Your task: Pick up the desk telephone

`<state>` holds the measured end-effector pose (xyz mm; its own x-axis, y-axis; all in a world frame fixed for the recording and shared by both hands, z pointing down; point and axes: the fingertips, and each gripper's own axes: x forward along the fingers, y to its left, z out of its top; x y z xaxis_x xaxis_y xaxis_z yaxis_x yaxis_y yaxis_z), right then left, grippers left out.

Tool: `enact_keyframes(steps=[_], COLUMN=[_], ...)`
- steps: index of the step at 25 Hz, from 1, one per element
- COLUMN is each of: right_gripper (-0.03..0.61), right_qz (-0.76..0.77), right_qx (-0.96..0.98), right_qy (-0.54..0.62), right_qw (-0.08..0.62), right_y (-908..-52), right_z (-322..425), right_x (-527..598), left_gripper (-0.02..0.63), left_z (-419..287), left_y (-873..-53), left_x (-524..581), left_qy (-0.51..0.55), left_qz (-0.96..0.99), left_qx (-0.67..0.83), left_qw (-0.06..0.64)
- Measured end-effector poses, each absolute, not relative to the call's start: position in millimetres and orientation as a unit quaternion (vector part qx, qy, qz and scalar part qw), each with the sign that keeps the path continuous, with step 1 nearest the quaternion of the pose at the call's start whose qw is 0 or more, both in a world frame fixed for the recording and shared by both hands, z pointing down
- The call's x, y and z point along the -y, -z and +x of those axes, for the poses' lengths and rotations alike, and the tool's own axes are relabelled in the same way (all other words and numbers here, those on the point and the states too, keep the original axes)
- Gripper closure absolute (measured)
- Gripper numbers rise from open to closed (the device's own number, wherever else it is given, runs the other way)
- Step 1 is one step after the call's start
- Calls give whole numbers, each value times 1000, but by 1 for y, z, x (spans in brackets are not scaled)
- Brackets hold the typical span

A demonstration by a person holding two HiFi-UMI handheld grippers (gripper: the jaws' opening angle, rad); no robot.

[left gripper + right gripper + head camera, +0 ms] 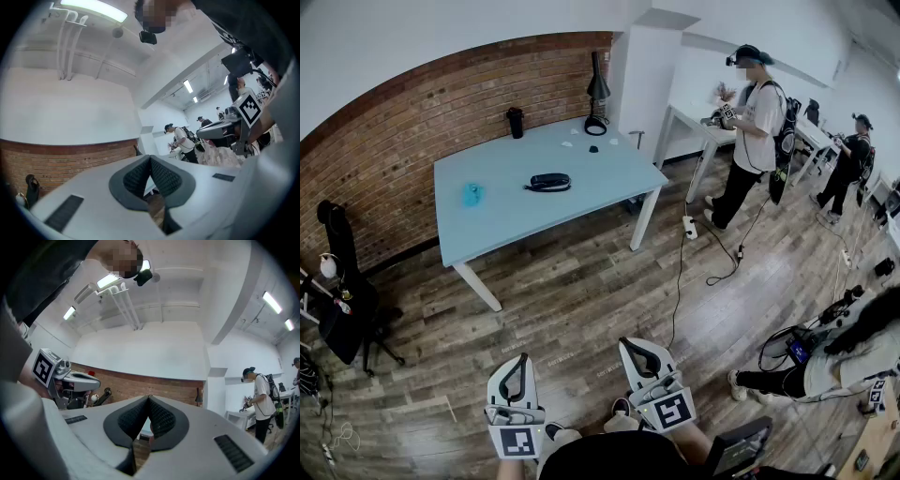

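The desk telephone point(549, 182), probably, lies well beyond left tongs point(523, 358) and right tongs point(629, 343).

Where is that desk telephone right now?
In the head view the desk telephone lies near the middle of the light blue table, right of a small blue object.

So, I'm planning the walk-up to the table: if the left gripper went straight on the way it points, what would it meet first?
Nothing close. The left gripper has free air over the floor, then probably the blue table. Its height against the tabletop is hard to judge.
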<state>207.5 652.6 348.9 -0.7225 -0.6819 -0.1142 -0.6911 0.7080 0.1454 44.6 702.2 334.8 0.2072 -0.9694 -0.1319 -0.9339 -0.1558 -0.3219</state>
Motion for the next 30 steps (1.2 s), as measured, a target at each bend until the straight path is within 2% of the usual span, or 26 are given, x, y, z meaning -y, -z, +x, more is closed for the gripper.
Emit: enact_keyframes(steps=[8,16,20,24,30], right_gripper=[578,577,577,577,577], right_qz=[-358,-346,-374,-362,-350], right_qx=[-930,-938,-926,-929,-935], right_qy=[-70,-10,27,18,32], right_qw=[37,-7,37,77,58], right_y=[-356,-390,-383,-388,-412], right_z=[208,220,227,256,266], right_x=[-651,-631,-630,-627,-599], left_gripper=[603,595,612,607,611], left_z=[56,74,83,119,128], left_y=[-329,-329,-334,-350,-369], left_x=[-693,-676,-671,-675,-660], left_qy=[32,-19,-10,8,-1], left_qz=[-778,-789,-802,-794,-786], left_qx=[-608,-604,-590,-598,-616], left_qw=[156,107,94,106,55])
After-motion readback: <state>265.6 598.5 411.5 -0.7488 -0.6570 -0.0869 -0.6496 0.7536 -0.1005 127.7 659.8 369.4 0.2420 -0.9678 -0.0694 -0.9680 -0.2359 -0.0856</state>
